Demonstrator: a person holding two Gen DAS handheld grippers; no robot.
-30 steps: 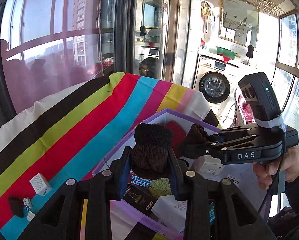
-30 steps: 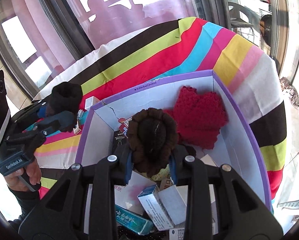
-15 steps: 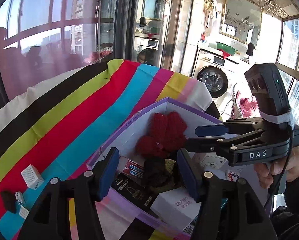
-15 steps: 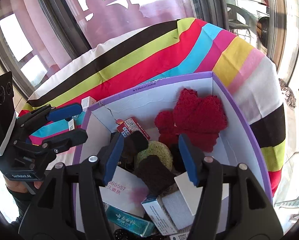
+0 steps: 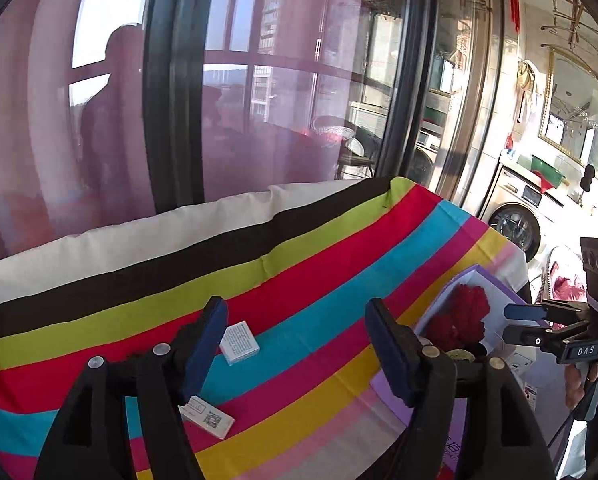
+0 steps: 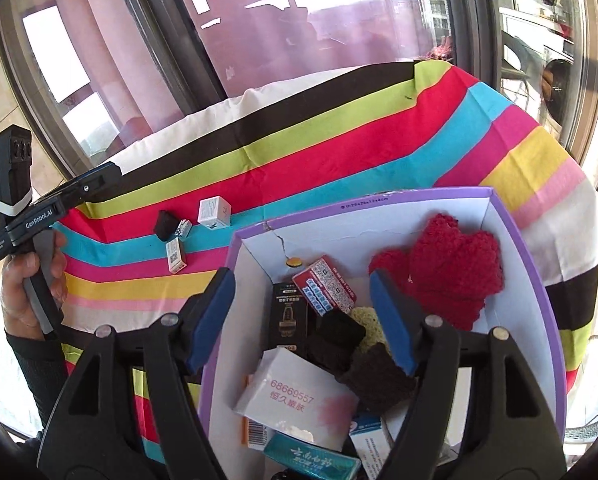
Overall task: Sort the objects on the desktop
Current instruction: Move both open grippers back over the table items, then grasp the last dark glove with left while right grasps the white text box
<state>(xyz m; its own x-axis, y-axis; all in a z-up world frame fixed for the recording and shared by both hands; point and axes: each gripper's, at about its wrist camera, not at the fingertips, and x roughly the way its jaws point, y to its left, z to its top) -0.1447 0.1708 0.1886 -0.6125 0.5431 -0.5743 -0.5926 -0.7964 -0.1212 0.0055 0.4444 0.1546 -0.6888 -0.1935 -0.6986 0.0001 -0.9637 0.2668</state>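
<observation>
A purple-rimmed white box (image 6: 419, 196) stands on the striped cloth and holds a red knit piece (image 6: 447, 268), two dark knit gloves (image 6: 339, 336), a black carton (image 6: 287, 312), a red packet (image 6: 325, 286) and a tissue pack (image 6: 295, 396). My right gripper (image 6: 303, 316) hovers over the box, jaws opening, nothing pressed between them. My left gripper (image 5: 295, 348) is out over the cloth, jaws opening and empty, with a small white box (image 5: 239, 342) just beyond its left finger. In the left wrist view the purple box (image 5: 475, 276) sits at the right.
Left of the box on the cloth lie a white cube box (image 6: 214, 211), a black lump (image 6: 166, 225), a tiny printed box (image 6: 183, 229) and a QR-code box (image 6: 175, 255). A hand (image 6: 27, 280) grips the left tool. Windows close in behind the table; a washing machine (image 5: 515, 228) stands far right.
Both grippers let go of the dark gloves, which now lie in the box. The left gripper swung left out over the cloth; the right rose slightly. Both jaws widened.
</observation>
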